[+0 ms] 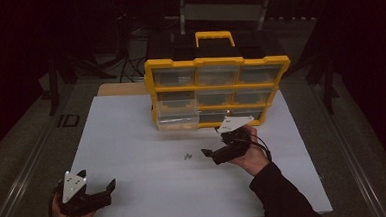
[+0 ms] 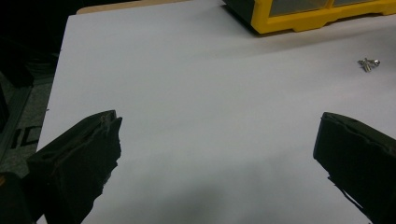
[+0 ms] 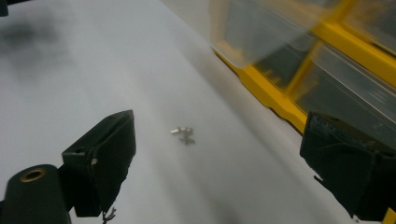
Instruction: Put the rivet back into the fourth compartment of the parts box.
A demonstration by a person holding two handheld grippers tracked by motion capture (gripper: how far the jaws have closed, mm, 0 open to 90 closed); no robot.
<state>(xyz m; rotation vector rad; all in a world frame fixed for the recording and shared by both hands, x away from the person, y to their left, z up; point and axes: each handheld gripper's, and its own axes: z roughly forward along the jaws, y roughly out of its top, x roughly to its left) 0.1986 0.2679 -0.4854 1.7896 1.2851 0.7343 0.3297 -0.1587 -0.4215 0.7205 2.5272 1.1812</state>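
- Overhead, the right gripper (image 1: 212, 142) hangs near the middle of the white board (image 1: 132, 141), jaws spread wide and empty, aimed at the screws (image 1: 187, 156) lying just beside it toward the board's left edge. Behind, at the far edge, stands the organizer (image 1: 217, 89) with one drawer (image 1: 177, 121) pulled out. The left gripper (image 1: 97, 179) sits at the near left corner, jaws also wide apart, holding nothing.
- From the left gripper view, both jaws frame bare board; the screws (image 2: 368, 64) lie well apart, toward the far right, short of the organizer (image 2: 317, 16).
- From the right gripper view, the screws (image 3: 183, 135) lie between the open jaws but farther ahead, with the organizer (image 3: 280, 98) close on the right.
- Risk, as I judge it: the screws are tiny and flat on a smooth board, so blunt jaws closing slightly off line could flick them away or catch just one. Coming in too low may scrape the board; swinging wide could knock the open drawer.
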